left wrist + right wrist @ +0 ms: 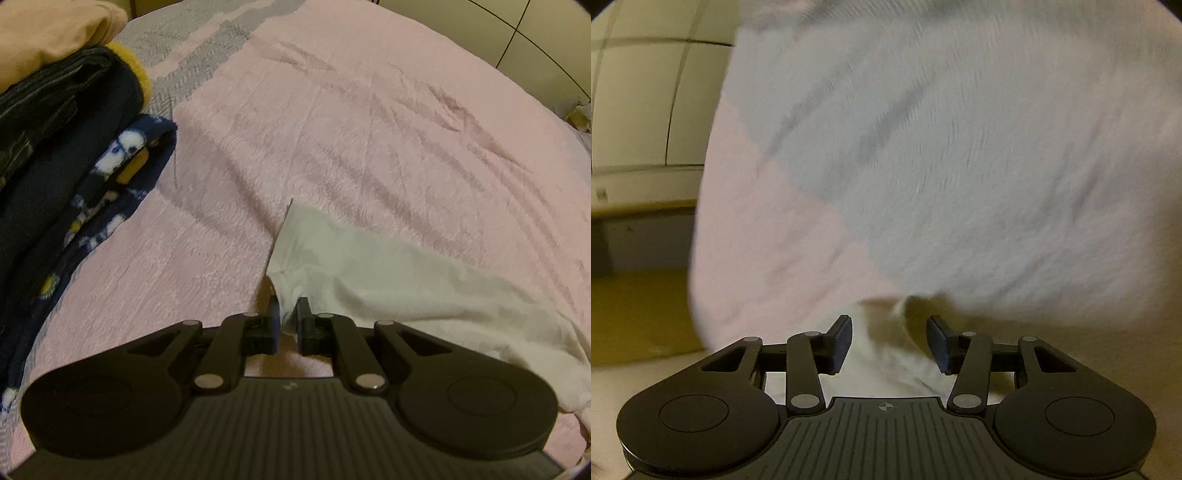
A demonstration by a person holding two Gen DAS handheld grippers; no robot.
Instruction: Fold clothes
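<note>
A white garment [388, 280] lies on the pink bedspread [332, 129], trailing off to the right. My left gripper [288, 314] is shut on a bunched corner of it, and a pointed flap of cloth stands up just past the fingers. In the right wrist view the picture is blurred; my right gripper [890, 339] stands open, with white cloth [879, 354] lying between and below its fingers, not pinched. Beyond it spreads a grey-white expanse of fabric [960, 166].
A stack of folded clothes [66, 147] sits at the left: tan on top, dark navy, and a blue patterned fleece at the bottom. The bed's edge, a tiled wall [639, 103] and a yellowish floor [635, 314] lie to the left in the right wrist view.
</note>
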